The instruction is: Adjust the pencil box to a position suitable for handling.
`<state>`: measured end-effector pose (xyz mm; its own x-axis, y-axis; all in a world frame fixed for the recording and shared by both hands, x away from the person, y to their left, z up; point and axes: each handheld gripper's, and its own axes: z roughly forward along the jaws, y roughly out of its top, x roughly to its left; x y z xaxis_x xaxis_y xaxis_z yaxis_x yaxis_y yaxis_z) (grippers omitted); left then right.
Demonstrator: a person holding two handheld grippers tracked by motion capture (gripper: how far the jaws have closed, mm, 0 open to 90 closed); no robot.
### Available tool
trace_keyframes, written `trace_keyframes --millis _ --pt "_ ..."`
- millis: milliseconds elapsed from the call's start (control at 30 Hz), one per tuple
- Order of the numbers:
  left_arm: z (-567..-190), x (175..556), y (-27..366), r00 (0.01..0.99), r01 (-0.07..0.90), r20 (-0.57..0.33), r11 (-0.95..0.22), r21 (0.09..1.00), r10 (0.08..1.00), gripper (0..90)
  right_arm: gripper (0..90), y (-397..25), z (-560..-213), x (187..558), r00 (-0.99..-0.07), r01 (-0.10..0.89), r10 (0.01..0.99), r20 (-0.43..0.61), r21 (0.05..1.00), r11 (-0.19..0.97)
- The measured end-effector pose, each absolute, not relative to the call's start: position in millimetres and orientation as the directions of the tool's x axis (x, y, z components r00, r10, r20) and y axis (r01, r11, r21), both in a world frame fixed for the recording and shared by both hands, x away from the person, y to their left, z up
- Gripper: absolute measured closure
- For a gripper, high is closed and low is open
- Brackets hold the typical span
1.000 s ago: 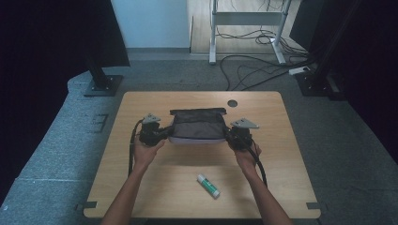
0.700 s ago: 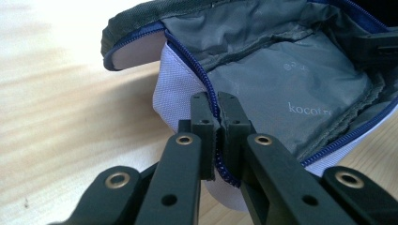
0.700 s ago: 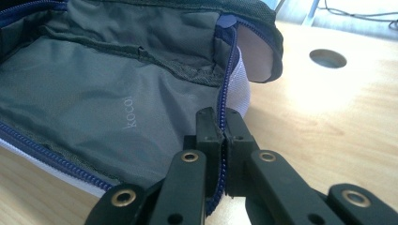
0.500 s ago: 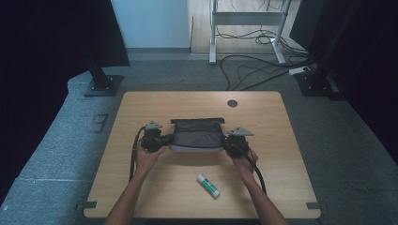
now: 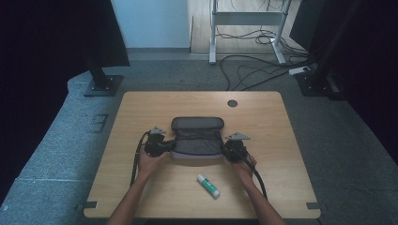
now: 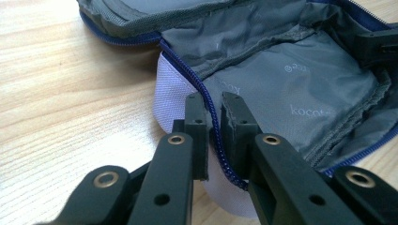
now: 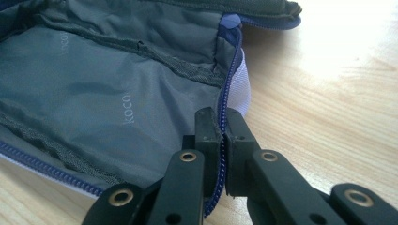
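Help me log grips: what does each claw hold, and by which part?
Both hold the open pouch by its blue zipper edge: left claw at one end, right claw at the opposite end.

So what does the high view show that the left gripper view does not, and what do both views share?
High view alone: the glue stick lying on the table near the person's side, both hands, and the right gripper at the pouch's right end.

Left gripper view alone: the blue zipper edge between the left gripper jaws, and the printed lettering on the grey lining.

Both: the open pouch lying on the wooden table, held at its rim by the left gripper.
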<state>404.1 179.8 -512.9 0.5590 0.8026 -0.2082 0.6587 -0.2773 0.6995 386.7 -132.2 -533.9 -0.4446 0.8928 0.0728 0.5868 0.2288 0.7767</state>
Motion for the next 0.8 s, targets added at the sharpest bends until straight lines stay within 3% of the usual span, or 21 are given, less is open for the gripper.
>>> trace_keyframes --millis 100,200,267,333,367,433,533,800 --pt "-516.7 404.4 179.3 0.552 0.670 -0.209 -0.280 0.688 0.807 78.4 83.1 -130.7 -536.3 386.8 -0.449 0.589 0.891 0.069 0.772 0.237" --pt "-519.6 403.1 178.3 0.553 0.677 -0.205 -0.292 0.675 0.808 69.4 76.5 -130.3 -537.5 385.4 -0.452 0.582 0.889 0.068 0.779 0.236" --pt "-520.2 401.6 176.9 0.548 0.676 -0.184 -0.302 0.672 0.816 54.2 64.8 -129.8 -538.0 383.1 -0.453 0.574 0.890 0.050 0.780 0.248" --pt "-520.6 401.6 176.4 0.537 0.683 -0.179 -0.300 0.666 0.825 28.8 53.5 -129.9 -537.4 379.4 -0.436 0.556 0.900 0.021 0.792 0.251" --pt "-520.7 401.4 176.8 0.535 0.680 -0.170 -0.303 0.668 0.828 28.8 53.5 -129.9 -537.4 379.4 -0.436 0.556 0.900 0.021 0.792 0.251" --pt "-520.2 400.5 178.2 0.536 0.672 -0.163 -0.301 0.677 0.829 20.2 48.2 -132.7 -534.6 376.7 -0.420 0.536 0.907 0.028 0.814 0.223" --pt "-517.1 397.5 181.6 0.543 0.655 -0.169 -0.289 0.698 0.823 18.7 43.0 -139.1 -527.8 372.1 -0.404 0.505 0.913 0.059 0.846 0.169" --pt "-511.5 382.6 195.4 0.535 0.637 -0.180 -0.255 0.727 0.826 21.3 40.6 -153.3 -517.7 359.3 -0.446 0.484 0.890 0.096 0.862 0.149"
